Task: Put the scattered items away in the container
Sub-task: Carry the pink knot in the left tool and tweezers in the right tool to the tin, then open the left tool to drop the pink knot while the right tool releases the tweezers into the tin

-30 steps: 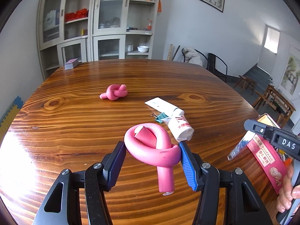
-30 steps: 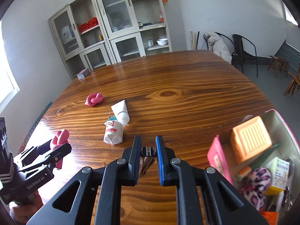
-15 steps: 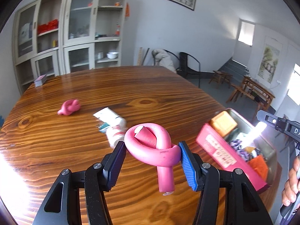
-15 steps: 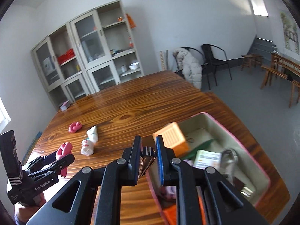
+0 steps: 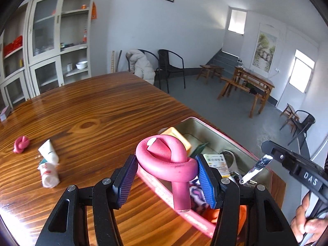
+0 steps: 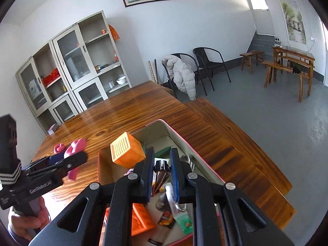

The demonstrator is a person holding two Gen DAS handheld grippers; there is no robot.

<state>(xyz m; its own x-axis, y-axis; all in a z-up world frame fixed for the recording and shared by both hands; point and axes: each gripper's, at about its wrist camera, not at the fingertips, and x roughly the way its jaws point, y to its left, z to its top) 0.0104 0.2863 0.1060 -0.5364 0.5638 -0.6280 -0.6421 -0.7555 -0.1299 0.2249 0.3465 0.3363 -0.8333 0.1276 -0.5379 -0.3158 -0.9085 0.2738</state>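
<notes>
My left gripper [image 5: 166, 161] is shut on a pink knotted foam tube [image 5: 164, 155], held above the near edge of the pink-rimmed metal container [image 5: 207, 123]. My right gripper [image 6: 162, 152] is shut on a small metal clip [image 6: 161, 169] and hangs over the container [image 6: 180, 141], which holds an orange block [image 6: 126, 152] and several small items. In the left wrist view the right gripper [image 5: 268, 149] shows at the right with the shiny clip [image 5: 256, 169] hanging from it. The left gripper [image 6: 69, 160] shows at the left of the right wrist view.
On the wooden table [image 5: 92, 102] lie a second pink knot [image 5: 20, 144], two white tubes [image 5: 48, 153] and a teal binder clip [image 5: 42, 161]. The container stands near the table's right edge. Chairs [image 6: 207, 61] and cabinets [image 6: 82, 65] stand beyond.
Both grippers have swung right, from over the table's middle to over the container. Each keeps its hold, the left on the pink knot, the right on the clip.
</notes>
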